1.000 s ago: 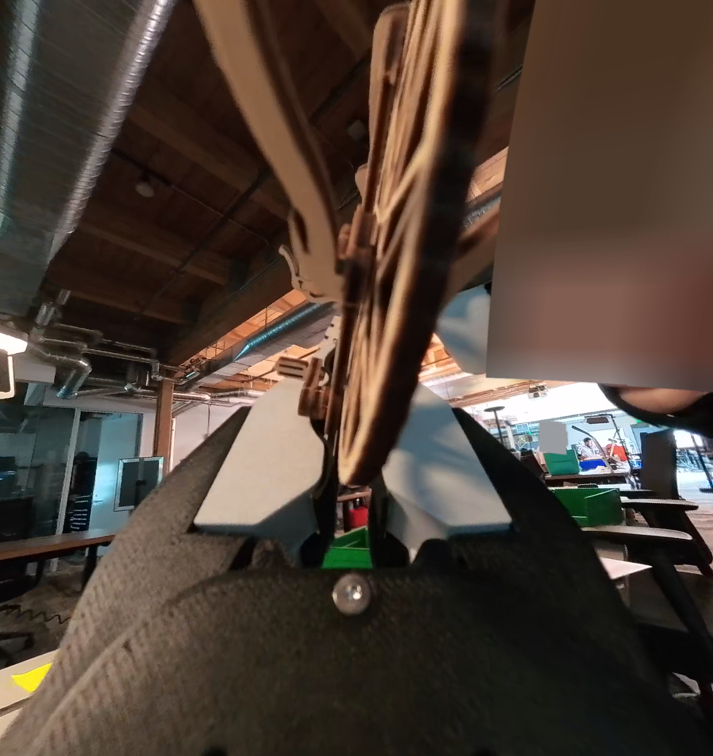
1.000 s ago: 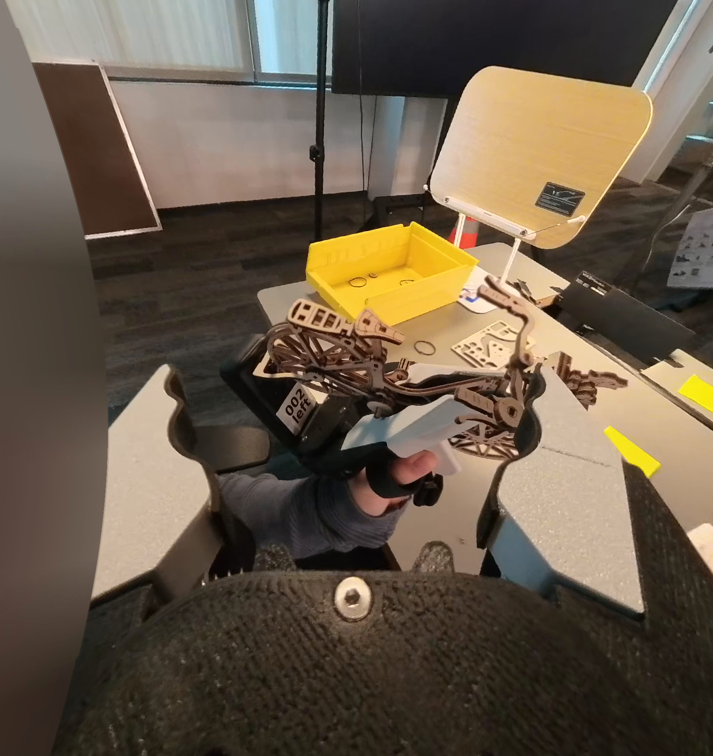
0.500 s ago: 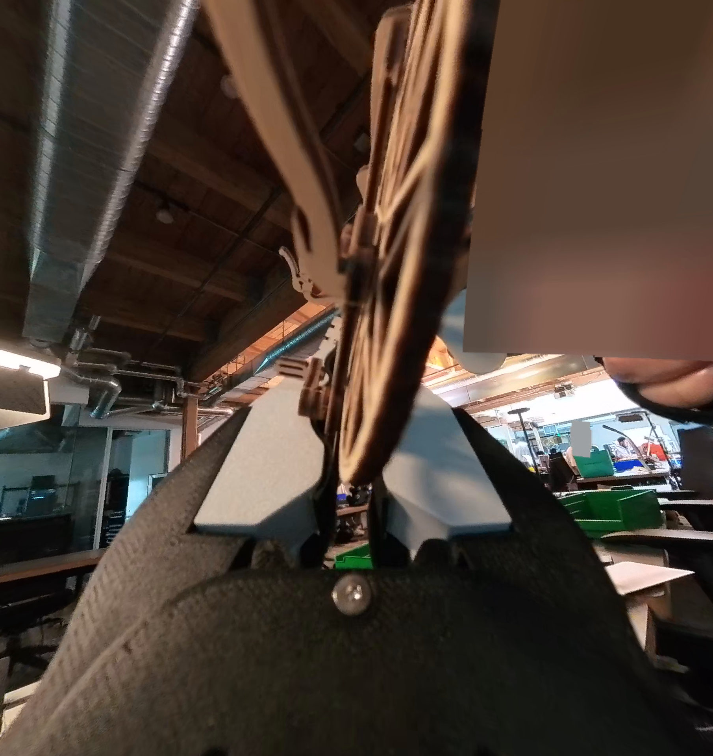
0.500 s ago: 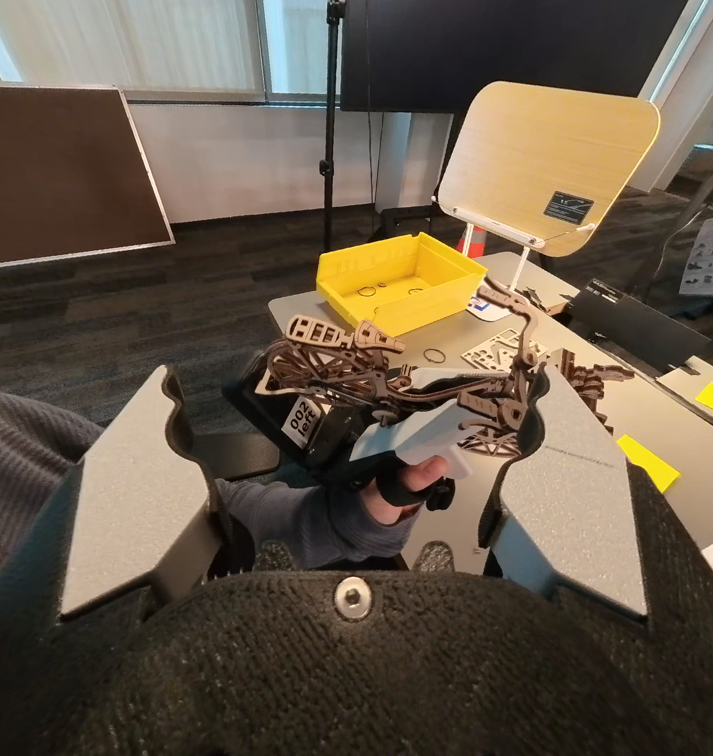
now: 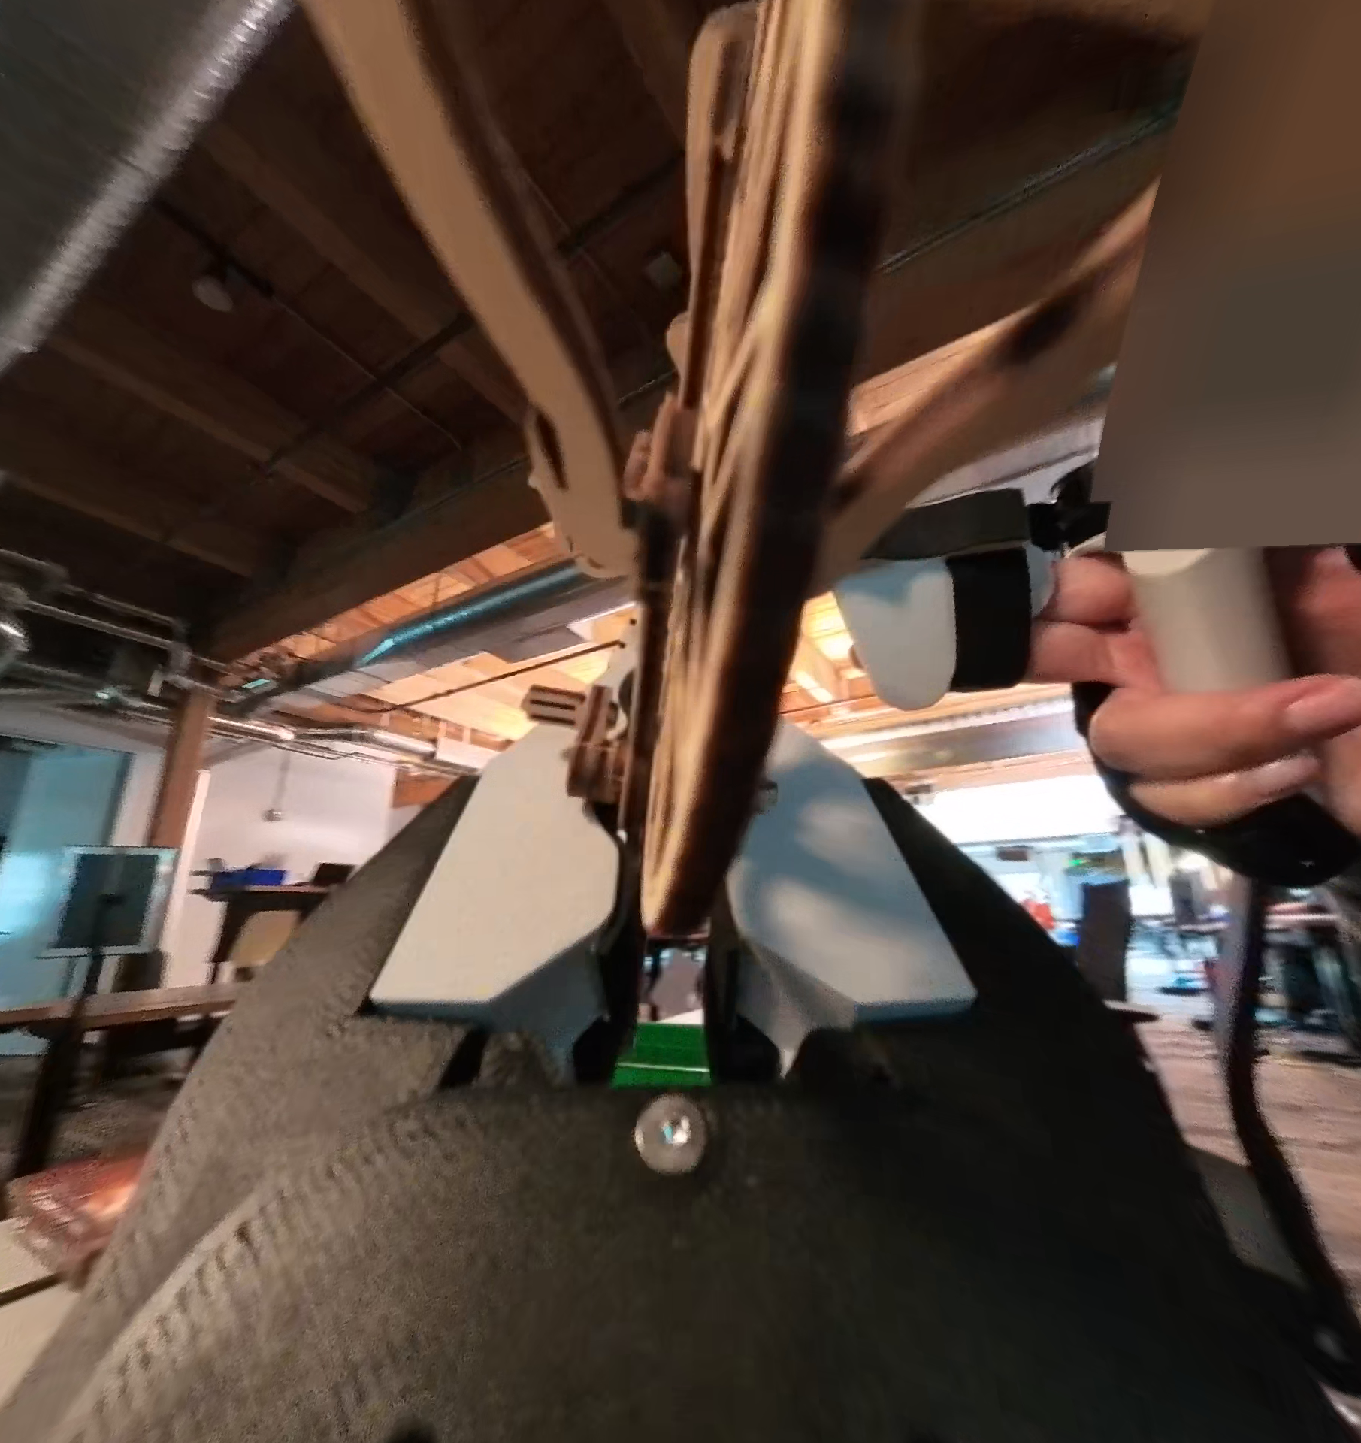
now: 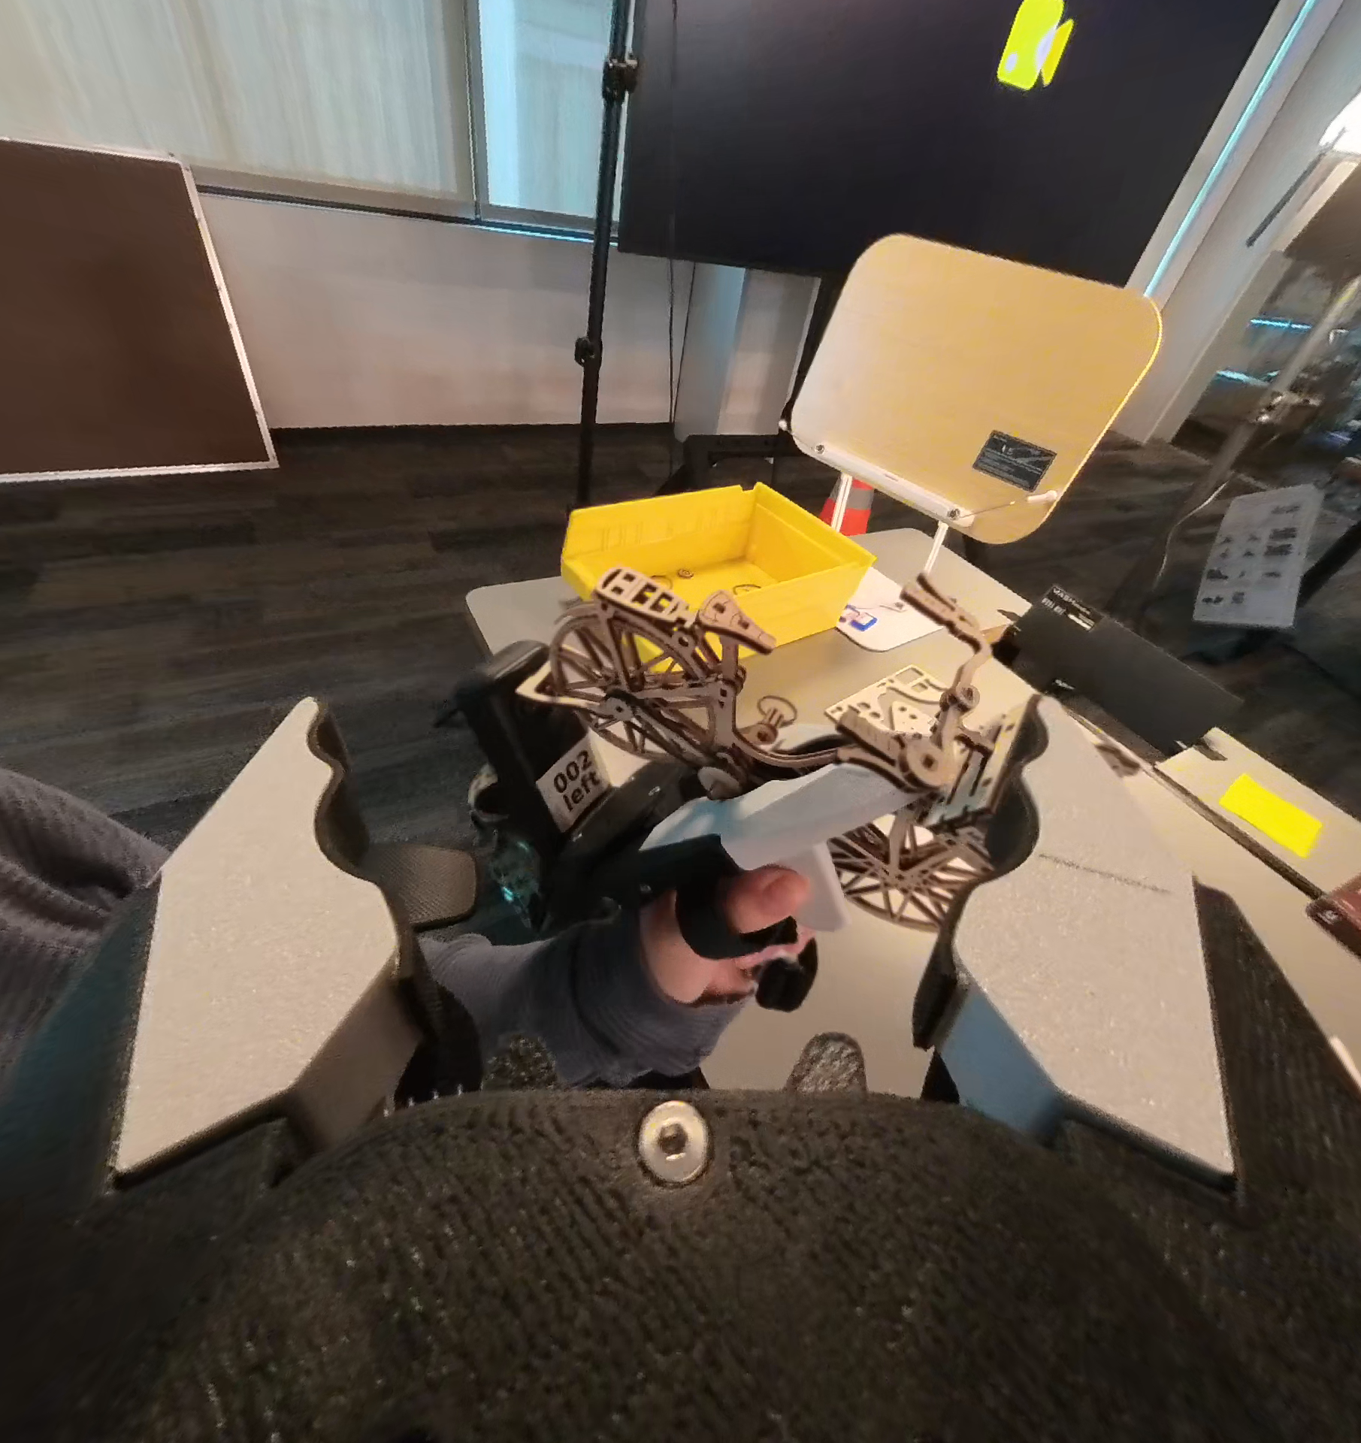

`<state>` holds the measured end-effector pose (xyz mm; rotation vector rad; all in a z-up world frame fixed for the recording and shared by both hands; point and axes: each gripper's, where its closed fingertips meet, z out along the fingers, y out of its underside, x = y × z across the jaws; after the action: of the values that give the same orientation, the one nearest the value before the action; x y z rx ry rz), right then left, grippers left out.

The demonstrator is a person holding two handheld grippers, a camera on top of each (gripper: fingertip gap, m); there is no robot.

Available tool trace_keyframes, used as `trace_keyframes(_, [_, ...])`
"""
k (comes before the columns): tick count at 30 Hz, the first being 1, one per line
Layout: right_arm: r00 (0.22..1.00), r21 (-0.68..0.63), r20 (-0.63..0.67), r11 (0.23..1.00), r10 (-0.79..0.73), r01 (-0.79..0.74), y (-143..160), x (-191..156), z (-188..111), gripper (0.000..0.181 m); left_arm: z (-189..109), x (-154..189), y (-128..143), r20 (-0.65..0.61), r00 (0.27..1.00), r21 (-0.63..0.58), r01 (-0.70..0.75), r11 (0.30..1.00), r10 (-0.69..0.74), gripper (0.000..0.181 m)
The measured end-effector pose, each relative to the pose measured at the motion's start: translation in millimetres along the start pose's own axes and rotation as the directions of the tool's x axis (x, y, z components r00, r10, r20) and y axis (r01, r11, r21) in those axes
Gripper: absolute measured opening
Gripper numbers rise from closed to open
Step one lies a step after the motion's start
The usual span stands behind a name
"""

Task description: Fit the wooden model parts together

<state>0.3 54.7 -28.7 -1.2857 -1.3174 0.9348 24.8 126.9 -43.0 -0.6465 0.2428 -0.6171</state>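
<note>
While the grey table fills the right side of the right wrist view, the wooden bicycle model sits above its near edge, held up in the air. Model is laser-cut brown plywood: two spoked wheels, open lattice frame, slotted rear rack, pointed saddle, tall handlebar stem at the front.

Left gripper has its grey fingers closed to a narrow gap on the edge of one wheel; the wheel stands nearly edge-on between them and runs up out of frame, blurred. From the right wrist view the same gripper is seen gripping the front wheel, a hand on its handle.

Right gripper is spread wide with nothing between its fingers; the right finger is just beside the model's front end, contact unclear.

Behind the model: yellow bin on the table, holding a few small rings. Flat cut-out parts sheet lies near the front wheel. Yellow sticky note at far right.
</note>
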Motion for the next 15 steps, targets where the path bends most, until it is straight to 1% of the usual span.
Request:
trace_keyframes(2, [1.000,-0.016,-0.007,1.000,-0.009,0.009,1.3,-0.3,1.2,0.160,0.6,1.5,-0.8,-0.038,0.997,0.012,0.065,0.998,-0.064,0.006])
trace_keyframes(4, [1.000,-0.036,-0.011,0.999,-0.018,0.018,4.3,-1.5,3.5,0.159,0.1,1.8,-2.3,-0.054,0.995,0.028,0.089,0.996,-0.087,0.005])
trace_keyframes(11, [1.000,-0.062,0.003,0.998,-0.013,0.013,9.4,-5.7,8.0,0.160,-1.4,4.2,-3.6,-0.059,0.998,0.043,0.031,0.999,-0.028,0.007])
trace_keyframes(15, [1.000,-0.088,0.018,0.996,0.000,0.002,14.1,-10.7,9.9,0.160,-2.3,6.6,-4.3,-0.035,0.997,0.045,-0.061,0.997,0.063,0.008])
